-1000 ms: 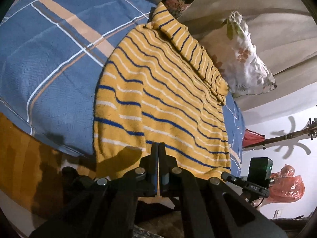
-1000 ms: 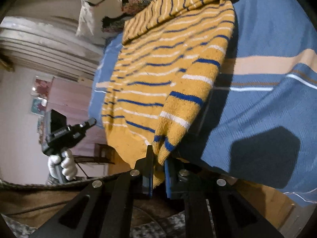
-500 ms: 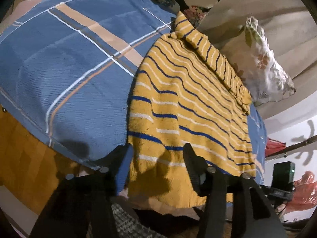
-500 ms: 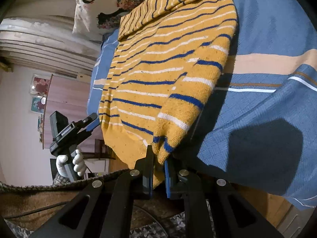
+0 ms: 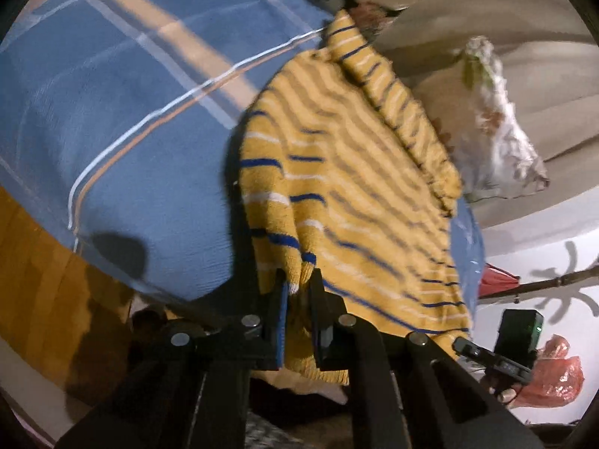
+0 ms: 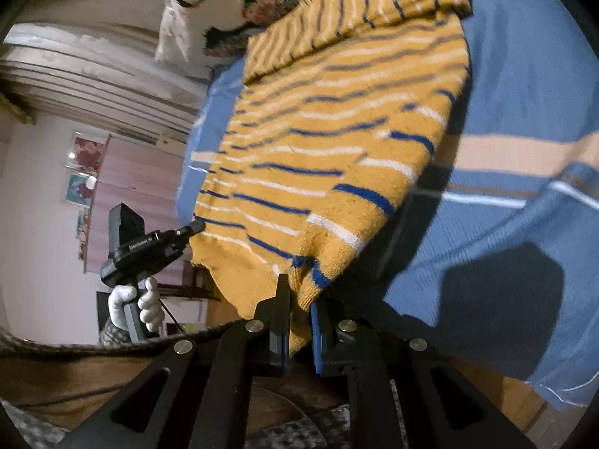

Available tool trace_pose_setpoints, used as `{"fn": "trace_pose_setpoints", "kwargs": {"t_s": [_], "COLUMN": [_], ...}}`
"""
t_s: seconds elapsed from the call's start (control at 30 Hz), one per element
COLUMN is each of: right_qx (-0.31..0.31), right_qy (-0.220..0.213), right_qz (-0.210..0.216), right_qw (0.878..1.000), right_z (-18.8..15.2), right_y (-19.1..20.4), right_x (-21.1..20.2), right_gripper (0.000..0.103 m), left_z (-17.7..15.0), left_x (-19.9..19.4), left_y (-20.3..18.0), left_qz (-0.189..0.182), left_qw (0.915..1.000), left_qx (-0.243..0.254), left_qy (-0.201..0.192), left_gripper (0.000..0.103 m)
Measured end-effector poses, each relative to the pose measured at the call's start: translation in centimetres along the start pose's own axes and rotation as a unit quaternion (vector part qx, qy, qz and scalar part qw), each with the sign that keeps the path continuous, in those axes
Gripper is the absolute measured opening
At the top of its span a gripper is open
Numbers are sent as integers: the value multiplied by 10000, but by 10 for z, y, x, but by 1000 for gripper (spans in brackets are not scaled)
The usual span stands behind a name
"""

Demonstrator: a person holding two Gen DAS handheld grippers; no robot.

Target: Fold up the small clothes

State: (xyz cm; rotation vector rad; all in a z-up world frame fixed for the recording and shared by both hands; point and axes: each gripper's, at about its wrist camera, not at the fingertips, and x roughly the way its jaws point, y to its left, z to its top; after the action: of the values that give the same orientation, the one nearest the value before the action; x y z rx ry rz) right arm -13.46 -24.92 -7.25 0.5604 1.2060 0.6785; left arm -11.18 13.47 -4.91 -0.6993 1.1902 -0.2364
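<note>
Here, I had a yellow sweater [image 5: 348, 194] with blue and white stripes lying on the blue bedspread [image 5: 123, 142], and its near edge hung over the side of the bed toward me. My left gripper [image 5: 298, 295] was pinching the bottom corner of the sweater on its side, and the knit bunched up between the two black fingers [image 5: 275, 310]. The log said these jaws were closing right then, and the picture showed the cloth already squeezed between them. My right gripper [image 6: 299, 299] was pinching the other bottom corner, with a fold of yellow cloth pressed tight between its fingers. In the right wrist view I could see the left gripper off to the side, held by a hand in a white glove [image 6: 138, 307] (the picture was a bit blurry there). The top of the sweater, with its folded collar, lay far up the bed near a flowered pillow [image 5: 498, 131]. A red plastic bag [image 5: 554, 378] sat in the corner by the wall.
</note>
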Motion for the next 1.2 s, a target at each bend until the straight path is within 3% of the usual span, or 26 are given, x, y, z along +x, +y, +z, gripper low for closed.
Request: {"fn": "trace_pose_setpoints", "kwargs": {"t_s": [0.1,0.23,0.33,0.47,0.53,0.67,0.73,0.8,0.87,0.93,1.03,1.13,1.2], "right_qx": [75,58,84,285,697,1326,1350,1155,834,521,64,-368,-510], "right_qy": [-236,-657,-909,-1379,-1702,-1928,-2032,-2120,-2149,-2065,-1721,-1231,-1036], "right_qz": [262,527,544,376,-9,-1162,-1212,-1329,-1677,-1736,-1561,-1494,-1747], "right_qw": [9994,9964,9943,9893,9829,9653,9622,9613,9585,9615,9726,9804,9778], "right_z": [15,54,92,172,218,265,269,266,263,259,248,243,249], "right_y": [6,13,13,3,-19,-56,-56,-49,-37,-24,-3,14,16], "right_x": [-14,-32,-38,-35,-26,-11,-14,-21,-26,-24,-4,36,59], "right_gripper": [10,10,10,10,14,22,31,40,40,40,31,29,29], "left_z": [15,57,102,182,216,268,277,285,287,281,256,234,224], "left_x": [-13,-13,3,50,74,100,95,84,79,80,87,108,131], "left_y": [-24,-58,-78,-114,-120,-124,-123,-119,-116,-121,-137,-156,-168], "left_qz": [-234,-429,-555,-510,-536,-723,-932,-884,-752,-693,-791,-894,-641], "left_qw": [9995,9981,9968,9944,9957,9958,9937,9933,9936,9915,9807,9678,9591], "left_qx": [136,389,543,892,740,517,552,656,773,1083,1781,2281,2657], "left_qy": [-138,-216,-190,-247,-169,-211,-281,-353,-341,-198,155,583,732], "left_gripper": [10,10,10,10,11,11,11,21,24,24,24,24,24]}}
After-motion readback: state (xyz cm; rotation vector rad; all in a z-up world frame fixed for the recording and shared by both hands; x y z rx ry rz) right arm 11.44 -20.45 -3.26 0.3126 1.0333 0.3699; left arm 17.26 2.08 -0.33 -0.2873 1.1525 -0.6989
